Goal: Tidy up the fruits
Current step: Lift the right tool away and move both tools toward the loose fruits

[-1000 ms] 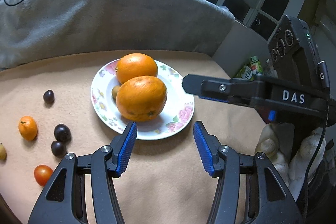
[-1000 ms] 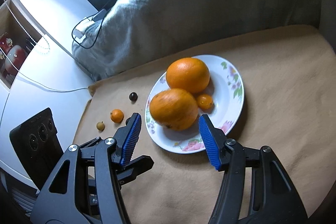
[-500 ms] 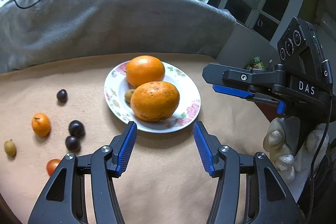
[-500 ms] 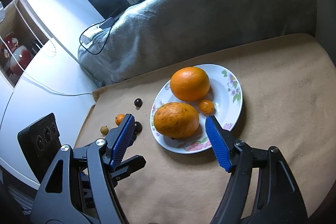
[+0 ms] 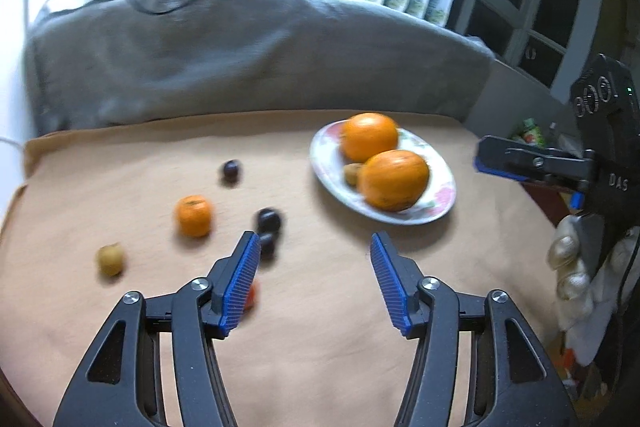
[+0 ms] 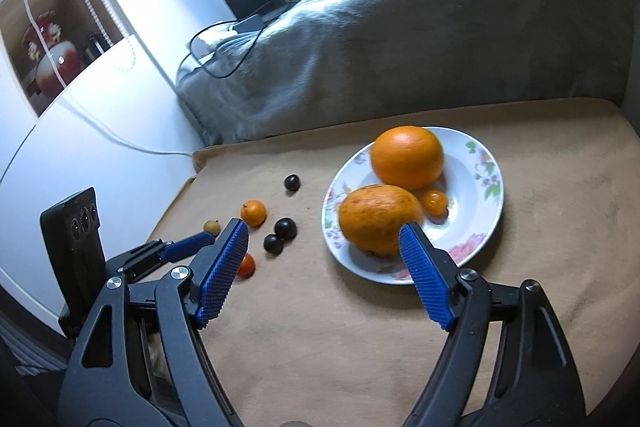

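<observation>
We found both the left tongs (image 5: 312, 279) and right tongs (image 6: 322, 267) apart and empty; two oranges (image 6: 407, 157) sat on the plate (image 6: 476, 187).

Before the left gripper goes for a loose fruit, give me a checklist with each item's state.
1. Left gripper open and empty: ok.
2. Right gripper open and empty: ok.
3. Loose fruits on the cloth in view: ok; small orange, yellowish fruit, three dark fruits, e.g..
4. Red fruit unobstructed: not ok, the left finger hides most of it in the left view.
5. Room on the plate: ok, right side bare.
6. Left view sharp: not ok, blurred.
</observation>
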`<state>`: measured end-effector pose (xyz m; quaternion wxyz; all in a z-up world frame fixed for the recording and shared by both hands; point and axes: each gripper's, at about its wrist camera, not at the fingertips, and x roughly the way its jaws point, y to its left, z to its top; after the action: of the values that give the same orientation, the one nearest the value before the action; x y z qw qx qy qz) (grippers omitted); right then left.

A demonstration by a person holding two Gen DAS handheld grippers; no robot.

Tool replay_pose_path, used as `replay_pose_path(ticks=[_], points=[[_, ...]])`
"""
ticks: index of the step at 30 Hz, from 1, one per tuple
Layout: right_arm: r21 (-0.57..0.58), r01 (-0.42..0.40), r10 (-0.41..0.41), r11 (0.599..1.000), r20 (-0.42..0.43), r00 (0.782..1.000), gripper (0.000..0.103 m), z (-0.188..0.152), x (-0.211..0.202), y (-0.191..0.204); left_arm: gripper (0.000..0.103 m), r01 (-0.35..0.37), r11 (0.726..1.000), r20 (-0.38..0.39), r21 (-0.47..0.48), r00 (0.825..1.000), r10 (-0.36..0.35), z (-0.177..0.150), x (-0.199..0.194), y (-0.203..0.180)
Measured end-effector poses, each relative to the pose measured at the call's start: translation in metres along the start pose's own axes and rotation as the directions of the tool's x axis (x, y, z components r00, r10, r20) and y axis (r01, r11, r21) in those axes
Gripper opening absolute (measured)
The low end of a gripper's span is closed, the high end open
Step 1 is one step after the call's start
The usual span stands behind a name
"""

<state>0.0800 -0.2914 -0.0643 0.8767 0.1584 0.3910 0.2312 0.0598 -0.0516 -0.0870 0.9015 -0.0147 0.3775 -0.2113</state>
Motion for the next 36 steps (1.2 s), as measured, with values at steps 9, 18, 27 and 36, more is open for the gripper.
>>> replay_pose_path(ticks=[9, 18, 27, 36], points=[[-0.044, -0.04, 0.038, 0.998, -0.038, 0.999, 0.081, -0.008, 0.015, 0.02, 0.059, -0.11, 0.992, -0.006, -0.065, 0.994, 0.11, -0.026, -0.024, 0.048], [-0.132, -0.052, 0.039, 0.99, -0.099, 0.994, 0.081, -0.022, 0.04, 0.058, 0.059, -0.163, 0.976, -0.011, -0.143, 0.987, 0.163, -0.038, -0.031, 0.083], [-0.085, -0.049, 0.034, 0.995, -0.174, 0.984, 0.08, -0.029, 0.082, 0.075, 0.059, -0.173, 0.966, -0.024, -0.19, 0.985, 0.171, -0.04, -0.025, 0.111], [-0.035, 0.028, -0.035, 0.999, -0.213, 0.976, 0.055, -0.03, 0.123, 0.074, 0.059, -0.168, 0.962, -0.024, -0.216, 0.986, 0.166, -0.035, -0.015, 0.13]])
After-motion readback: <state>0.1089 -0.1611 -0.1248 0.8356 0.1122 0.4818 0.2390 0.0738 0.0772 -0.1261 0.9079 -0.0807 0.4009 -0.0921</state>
